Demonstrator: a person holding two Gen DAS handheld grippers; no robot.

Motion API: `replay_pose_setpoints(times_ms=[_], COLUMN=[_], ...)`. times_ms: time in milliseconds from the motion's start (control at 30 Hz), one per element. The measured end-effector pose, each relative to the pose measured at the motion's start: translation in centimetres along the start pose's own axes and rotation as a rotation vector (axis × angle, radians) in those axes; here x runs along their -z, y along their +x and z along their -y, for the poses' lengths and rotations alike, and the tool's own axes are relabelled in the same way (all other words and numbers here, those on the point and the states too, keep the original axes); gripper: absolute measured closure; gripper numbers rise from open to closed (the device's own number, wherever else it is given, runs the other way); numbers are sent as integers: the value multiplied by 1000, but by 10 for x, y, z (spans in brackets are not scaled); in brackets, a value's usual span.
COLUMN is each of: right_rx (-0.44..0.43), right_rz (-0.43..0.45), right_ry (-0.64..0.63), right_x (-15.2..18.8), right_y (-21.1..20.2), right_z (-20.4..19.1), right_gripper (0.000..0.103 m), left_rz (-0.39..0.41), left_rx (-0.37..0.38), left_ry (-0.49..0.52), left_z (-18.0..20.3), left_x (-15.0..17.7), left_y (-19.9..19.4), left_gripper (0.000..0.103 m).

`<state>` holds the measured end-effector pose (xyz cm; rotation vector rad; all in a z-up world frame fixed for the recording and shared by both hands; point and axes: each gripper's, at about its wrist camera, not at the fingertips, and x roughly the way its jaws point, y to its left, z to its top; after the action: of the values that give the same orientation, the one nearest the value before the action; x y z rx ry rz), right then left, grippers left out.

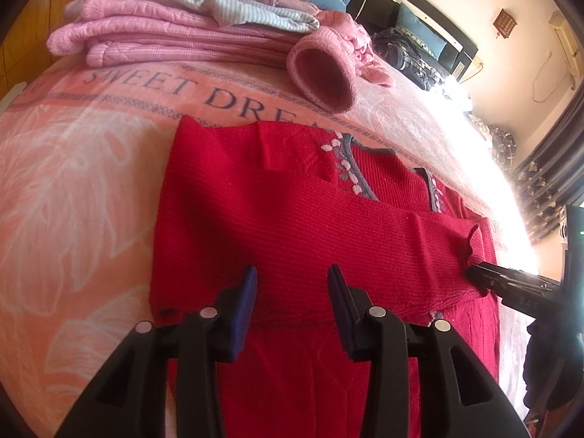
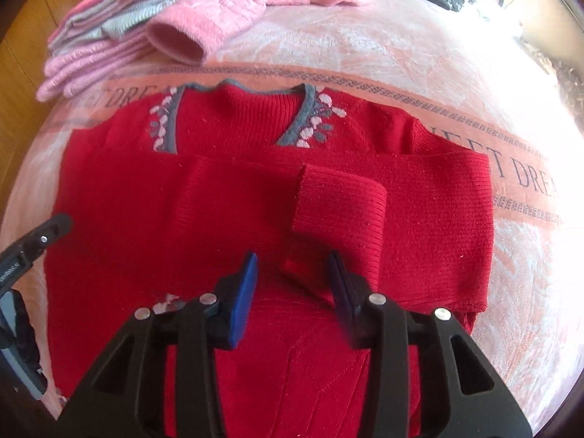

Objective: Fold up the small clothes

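A red knit sweater (image 1: 292, 219) with a grey collar and white flower trim (image 2: 310, 124) lies flat on the pink bedspread (image 1: 73, 168). Both sleeves are folded across its chest, and one ribbed cuff (image 2: 339, 204) rests on top near the middle. My left gripper (image 1: 292, 288) hovers open over the sweater's lower part with nothing pinched. My right gripper (image 2: 294, 273) also stands open, just below the folded cuff. In the left wrist view the right gripper (image 1: 478, 277) touches the sweater's right edge. The left gripper (image 2: 54, 226) shows at the sweater's left edge in the right wrist view.
A stack of folded pink and striped clothes (image 1: 175, 33) sits at the far left of the bed. A loose pink sweater with an open cuff (image 1: 321, 73) lies beside it. Dark clothes (image 1: 412, 54) are piled further back. A wooden floor (image 2: 22, 84) borders the bed's left.
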<state>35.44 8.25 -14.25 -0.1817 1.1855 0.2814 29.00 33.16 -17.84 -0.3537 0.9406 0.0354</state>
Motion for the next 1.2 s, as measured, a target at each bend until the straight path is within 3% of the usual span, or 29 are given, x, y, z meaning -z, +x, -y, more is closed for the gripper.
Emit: replay_pose_setpoints(times_ms=[100, 133, 167, 300, 400, 467, 600, 700, 800, 833, 867, 1000, 1200], right_rx=[23, 20, 13, -53, -58, -70, -268, -296, -284, -285, -293, -215, -164], right_rz=[9, 9, 17, 57, 47, 40, 39, 14, -21, -10, -3, 63, -3], right_ry=[-2, 21, 53, 179, 241, 280, 402, 421, 420, 413, 396, 341, 320], right_x=[4, 3, 3, 8, 21, 29, 36, 32, 33, 33, 31, 28, 37], right_y=[3, 0, -5, -28, -36, -35, -26, -13, 1, 1, -1, -23, 0], right_z=[7, 14, 24, 72, 106, 127, 154, 152, 144, 141, 137, 135, 131], right_gripper=[83, 98, 100, 99, 79, 77, 77, 75, 80, 93, 98, 98, 97], left_rz=[-16, -14, -15, -13, -7, 4, 46, 42, 14, 9, 8, 4, -13], left_rx=[5, 12, 12, 9, -6, -5, -8, -7, -19, -23, -25, -20, -24], left_ry=[-23, -30, -32, -28, -23, -31, 2, 28, 53, 61, 69, 84, 81], left_z=[-9, -11, -13, -14, -11, -8, 5, 13, 18, 18, 18, 18, 18], left_x=[2, 2, 3, 4, 4, 3, -3, -3, 2, 5, 7, 8, 9], left_y=[5, 4, 4, 3, 1, -2, -9, -7, 3, 5, 6, 7, 7], left_gripper=[62, 62, 62, 62, 62, 62, 62, 61, 61, 61, 61, 61, 60])
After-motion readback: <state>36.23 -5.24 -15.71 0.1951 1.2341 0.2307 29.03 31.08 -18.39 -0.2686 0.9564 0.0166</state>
